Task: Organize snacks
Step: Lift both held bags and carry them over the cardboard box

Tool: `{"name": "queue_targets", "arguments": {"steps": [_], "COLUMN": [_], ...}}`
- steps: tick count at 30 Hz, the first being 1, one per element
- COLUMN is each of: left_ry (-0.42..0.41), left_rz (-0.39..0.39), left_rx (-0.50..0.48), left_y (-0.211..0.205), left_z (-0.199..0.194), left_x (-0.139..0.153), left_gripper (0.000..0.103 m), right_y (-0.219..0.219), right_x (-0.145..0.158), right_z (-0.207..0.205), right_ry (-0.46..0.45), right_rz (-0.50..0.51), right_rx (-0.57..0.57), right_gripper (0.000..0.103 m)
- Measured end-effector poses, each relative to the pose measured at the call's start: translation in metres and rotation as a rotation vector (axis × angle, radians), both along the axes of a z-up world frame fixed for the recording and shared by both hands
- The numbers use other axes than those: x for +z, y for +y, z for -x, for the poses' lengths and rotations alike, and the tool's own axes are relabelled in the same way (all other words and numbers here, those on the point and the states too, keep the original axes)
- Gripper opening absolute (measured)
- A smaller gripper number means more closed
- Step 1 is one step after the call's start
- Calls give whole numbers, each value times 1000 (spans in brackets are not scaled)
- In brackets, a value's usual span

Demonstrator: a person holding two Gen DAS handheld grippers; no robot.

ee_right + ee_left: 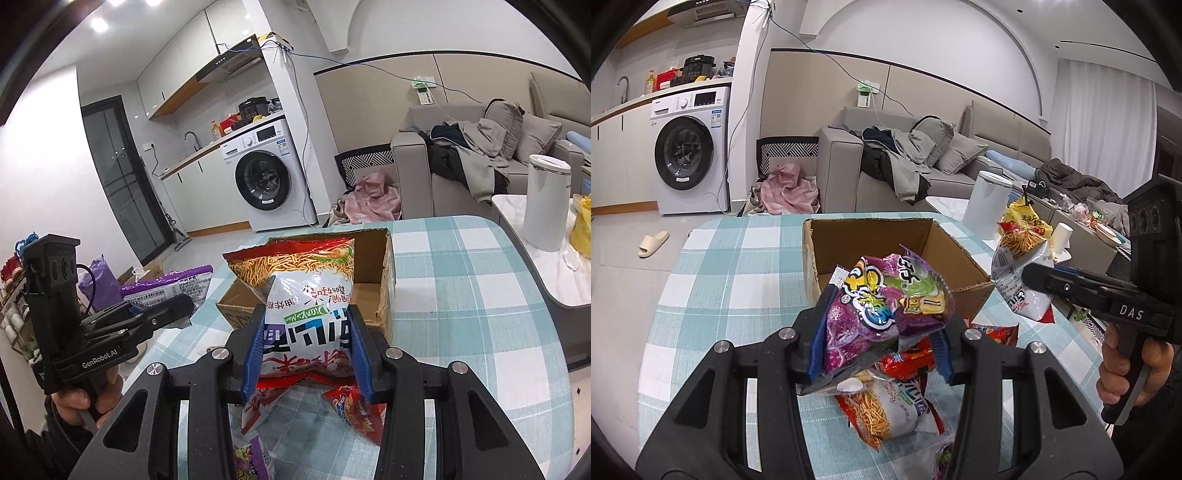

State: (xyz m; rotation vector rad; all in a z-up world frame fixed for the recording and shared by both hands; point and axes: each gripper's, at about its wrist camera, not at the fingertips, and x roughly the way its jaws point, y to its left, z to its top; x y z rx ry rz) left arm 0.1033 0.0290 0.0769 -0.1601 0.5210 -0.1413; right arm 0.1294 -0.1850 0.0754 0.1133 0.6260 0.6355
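My left gripper (882, 354) is shut on a purple snack bag (882, 306) and holds it above the table, just in front of an open cardboard box (871, 240). My right gripper (306, 350) is shut on a white and red noodle-snack bag (306, 295), held up at the near side of the same box (386, 273). In the left wrist view the right gripper (1034, 280) comes in from the right with that bag (1019, 269). In the right wrist view the left gripper (181, 306) holds the purple bag (166, 288) at left. More snack bags (890, 410) lie on the checked tablecloth.
A red snack bag (354, 410) and a purple one (251, 461) lie on the cloth near me. A white bin (986, 203) and a yellow bag (1028, 218) stand on a side table at right. A sofa and a washing machine stand behind.
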Motion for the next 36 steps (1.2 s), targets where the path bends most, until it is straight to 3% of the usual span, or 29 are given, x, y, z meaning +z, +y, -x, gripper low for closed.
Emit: {"name": "queue_targets", "arguments": {"steps": [36], "left_ry": [46], "left_rz": [-34], "left_rx": [14], "left_y": [-7], "left_z": [-104], "left_x": [-32], "left_gripper": [43], "right_y": [26], "right_x": [-18], "right_z": [-68], "right_ry": [70], "right_rz": [7], "right_rx": [-51], "right_gripper": [42]}}
